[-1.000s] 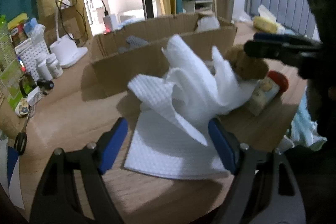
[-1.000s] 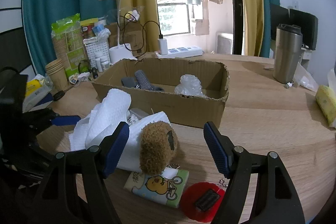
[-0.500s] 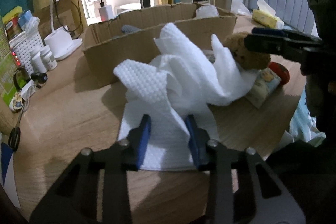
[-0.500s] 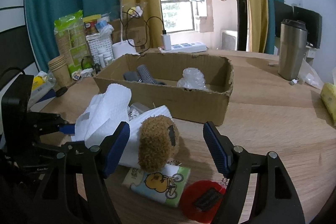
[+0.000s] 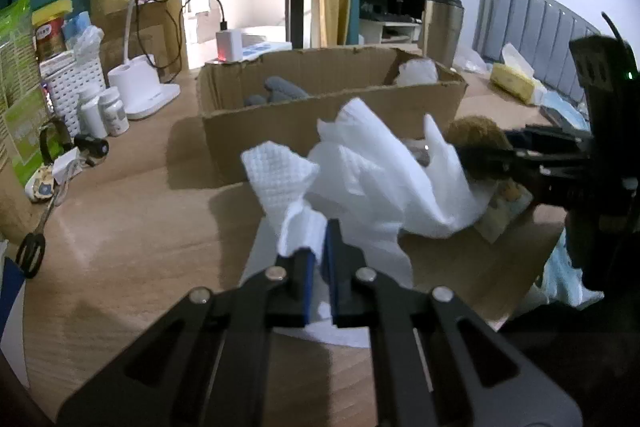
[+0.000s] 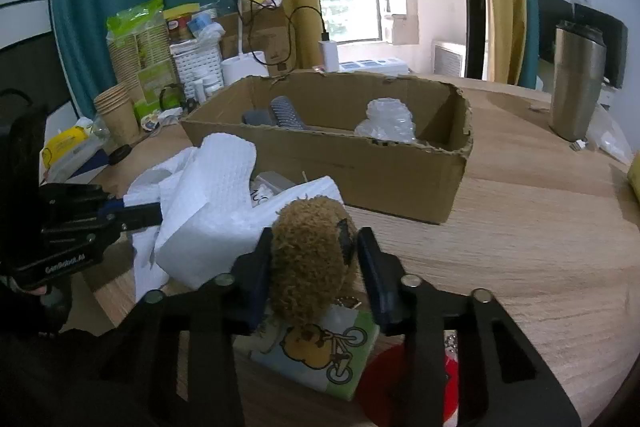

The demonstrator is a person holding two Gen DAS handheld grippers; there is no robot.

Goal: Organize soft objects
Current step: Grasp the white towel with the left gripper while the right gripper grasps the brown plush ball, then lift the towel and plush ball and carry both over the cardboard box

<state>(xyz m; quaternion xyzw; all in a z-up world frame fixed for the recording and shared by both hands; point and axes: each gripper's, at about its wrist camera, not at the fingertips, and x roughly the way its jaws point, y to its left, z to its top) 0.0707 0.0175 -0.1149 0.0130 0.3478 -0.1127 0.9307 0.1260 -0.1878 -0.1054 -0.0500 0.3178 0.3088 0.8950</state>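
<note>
Jaws of the left gripper [image 5: 319, 259] pinched tight on a fold of the crumpled white waffle-textured paper towel [image 5: 372, 171], blue pads nearly meeting with only the sheet between. Right gripper [image 6: 316, 269] clamped on both sides of the fuzzy brown round plush toy [image 6: 312, 259], pads pressing into the fur. Landmark: the open brown cardboard box [image 6: 400, 167] on the light wooden tabletop [image 6: 540, 247]. Towel heaped just in front of the box's near wall, plush beside it on the same side, touching the towel. Under the plush, a green-and-white tissue pack with a cartoon bear on a bike [image 6: 320, 355]. Inside the box: grey ribbed fabric [image 6: 286, 113] toward one end, crinkled clear plastic bundle [image 6: 388, 121] toward the other.
</note>
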